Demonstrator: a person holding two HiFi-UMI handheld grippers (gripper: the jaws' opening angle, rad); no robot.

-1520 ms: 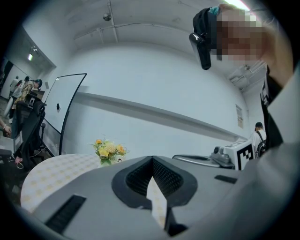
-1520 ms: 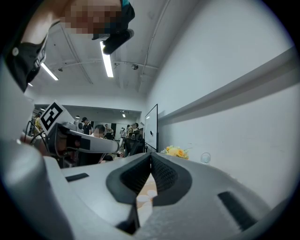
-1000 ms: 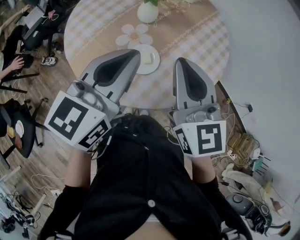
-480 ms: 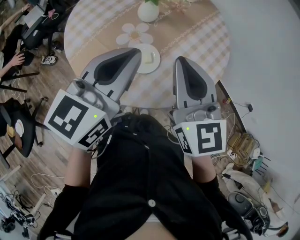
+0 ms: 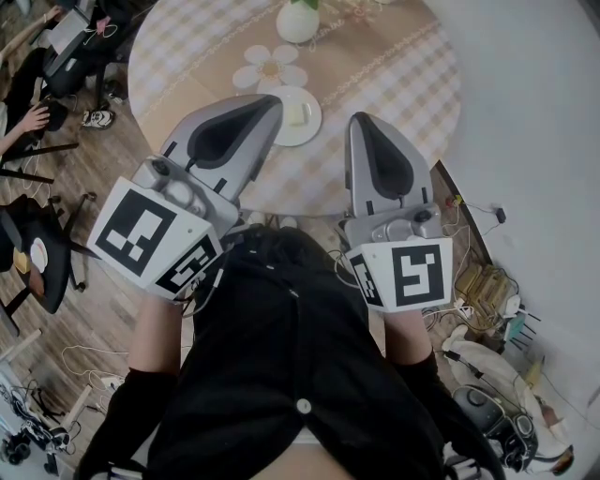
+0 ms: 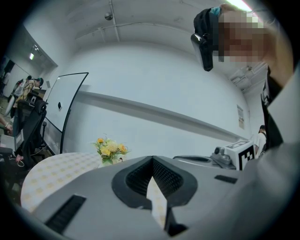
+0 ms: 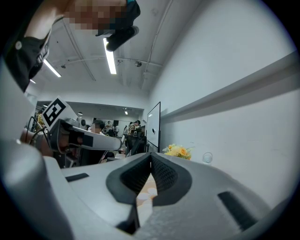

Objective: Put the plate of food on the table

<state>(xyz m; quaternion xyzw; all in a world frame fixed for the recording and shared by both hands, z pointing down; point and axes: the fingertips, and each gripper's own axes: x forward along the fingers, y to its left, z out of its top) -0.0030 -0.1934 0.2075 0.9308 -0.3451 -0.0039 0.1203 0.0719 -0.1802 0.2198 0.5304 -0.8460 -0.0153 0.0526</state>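
Observation:
A small white plate (image 5: 306, 127) with a pale piece of food (image 5: 298, 114) sits on the round table (image 5: 394, 66), which has a checked cloth. The plate lies near the table's front edge, just beyond a flower-shaped mat (image 5: 270, 67). My left gripper (image 5: 273, 101) is held level with its tip beside the plate's left rim, jaws shut and empty. The right gripper (image 5: 361, 120) hovers to the plate's right, also shut with nothing in it. In the left gripper view the closed tips (image 6: 153, 158) point over the tablecloth. The right gripper view shows the same (image 7: 150, 154).
A white vase (image 5: 298, 21) with yellow flowers (image 6: 110, 149) stands at the table's far side. Seated people and dark chairs (image 5: 42, 262) are at the left on the wooden floor. Cables and bags (image 5: 487, 281) lie by the white wall at the right.

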